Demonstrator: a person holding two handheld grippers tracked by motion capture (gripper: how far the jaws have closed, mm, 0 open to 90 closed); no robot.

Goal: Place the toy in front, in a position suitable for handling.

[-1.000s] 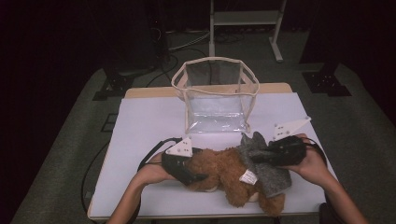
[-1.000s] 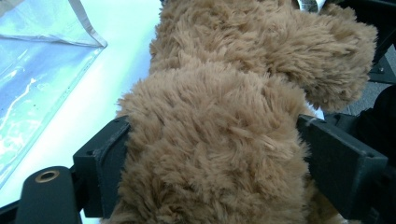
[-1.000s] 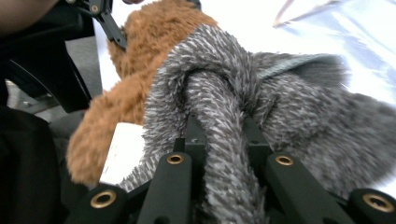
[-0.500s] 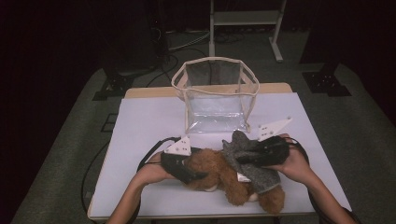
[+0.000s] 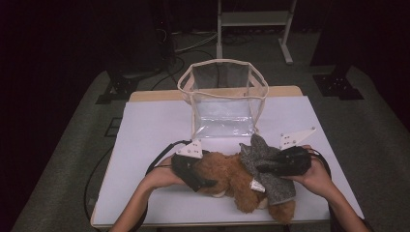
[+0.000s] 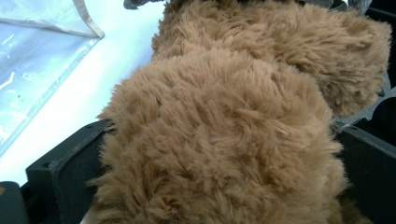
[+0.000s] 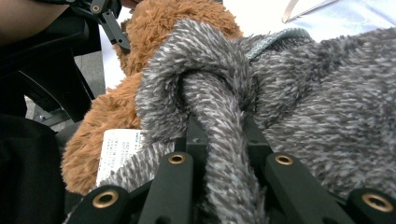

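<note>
Bear (image 5: 227,178) lies across the desk's (image 5: 159,121) near edge, long axis left to right, between both tongs. Right tongs (image 7: 219,135) are clenched on a fold of the grey cloth (image 7: 299,93) draped over it; left tongs (image 5: 203,182), jaws just widened, straddle its brown fur at the left end. The bag (image 5: 222,99) stands behind.

We saw a brown plush toy (image 5: 227,176) lying on its side at the table's near edge, a grey knitted garment (image 5: 266,166) draped over it.
</note>
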